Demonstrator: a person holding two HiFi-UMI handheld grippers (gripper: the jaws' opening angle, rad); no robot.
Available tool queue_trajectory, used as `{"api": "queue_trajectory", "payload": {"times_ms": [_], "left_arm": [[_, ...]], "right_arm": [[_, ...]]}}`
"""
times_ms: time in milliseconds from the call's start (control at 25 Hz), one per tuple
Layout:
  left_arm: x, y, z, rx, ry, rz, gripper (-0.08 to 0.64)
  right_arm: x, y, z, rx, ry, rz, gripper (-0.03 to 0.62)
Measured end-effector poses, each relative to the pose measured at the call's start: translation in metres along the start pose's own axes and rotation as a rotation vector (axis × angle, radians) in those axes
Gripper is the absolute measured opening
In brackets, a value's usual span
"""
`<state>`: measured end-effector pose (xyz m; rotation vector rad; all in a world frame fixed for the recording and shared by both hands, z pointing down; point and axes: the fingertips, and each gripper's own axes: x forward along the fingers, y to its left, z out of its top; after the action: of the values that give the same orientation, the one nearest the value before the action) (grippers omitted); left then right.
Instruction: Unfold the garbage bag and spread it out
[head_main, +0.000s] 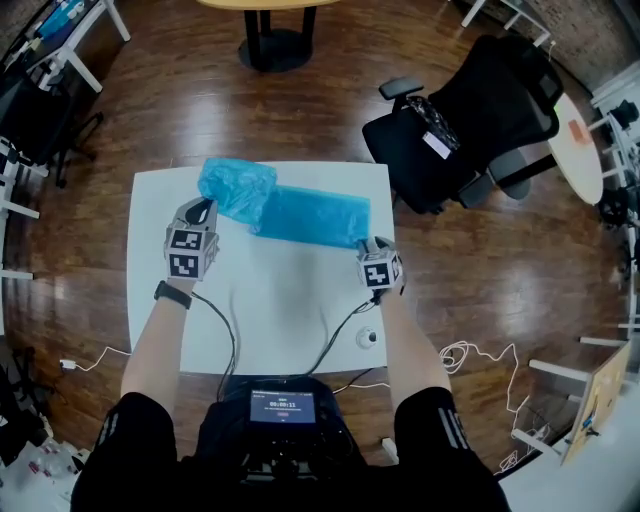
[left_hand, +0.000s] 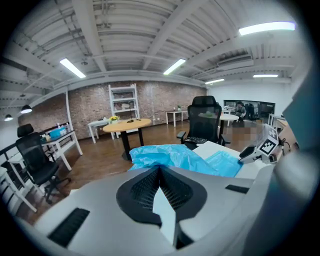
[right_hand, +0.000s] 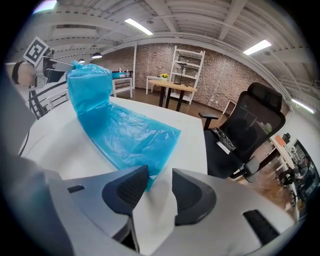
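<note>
While the garbage bag (head_main: 300, 212) lies lengthwise left-to-right on the far half of the white table (head_main: 280, 310), your left gripper (head_main: 206, 206) clamps its raised left end; right gripper (head_main: 372, 243) jaws apart, one hiding the bag's corner.

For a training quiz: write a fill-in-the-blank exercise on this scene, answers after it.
The bag on the table is ___ in colour. The left gripper holds one end of the bag raised, with its jaws ___. The right gripper, at the bag's other end, has its jaws ___. Beside the table stands a black office ___.
Missing words: blue; shut; open; chair.
</note>
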<state>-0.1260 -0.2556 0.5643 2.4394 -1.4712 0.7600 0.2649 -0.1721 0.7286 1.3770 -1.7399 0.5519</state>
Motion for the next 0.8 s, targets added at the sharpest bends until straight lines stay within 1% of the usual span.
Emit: {"api": "queue_trajectory", "payload": {"times_ms": [40,120,200,360,480,560,680,800], "left_arm": [[-0.003,0.010,-0.006,-0.005,0.006,0.015,0.003],[-0.008,0.026,-0.018,-0.016,0.023,0.040,0.003],[-0.013,0.039,-0.030,-0.017,0.044,0.062,0.003],[-0.018,0.059,-0.053,-0.017,0.079,0.087,0.003],[-0.020,0.078,-0.077,-0.018,0.121,0.109,0.003],[-0.022,0.089,-0.092,-0.026,0.151,0.116,0.003],[-0.025,0.098,-0.102,-0.053,0.185,0.112,0.003],[-0.023,0.108,-0.114,-0.042,0.210,0.107,0.003]], "right_arm": [[0.000,0.001,0.000,-0.006,0.004,0.005,0.188],[0.001,0.004,0.000,-0.022,0.010,0.015,0.165],[0.000,0.004,0.001,-0.045,0.016,0.009,0.149],[0.001,0.005,0.000,-0.059,0.027,0.008,0.149],[0.001,0.005,0.002,-0.068,0.033,0.008,0.149],[0.001,0.006,0.002,-0.075,0.037,0.008,0.149],[0.001,0.006,0.002,-0.077,0.040,0.009,0.149],[0.001,0.006,0.002,-0.069,0.044,0.010,0.149]]}}
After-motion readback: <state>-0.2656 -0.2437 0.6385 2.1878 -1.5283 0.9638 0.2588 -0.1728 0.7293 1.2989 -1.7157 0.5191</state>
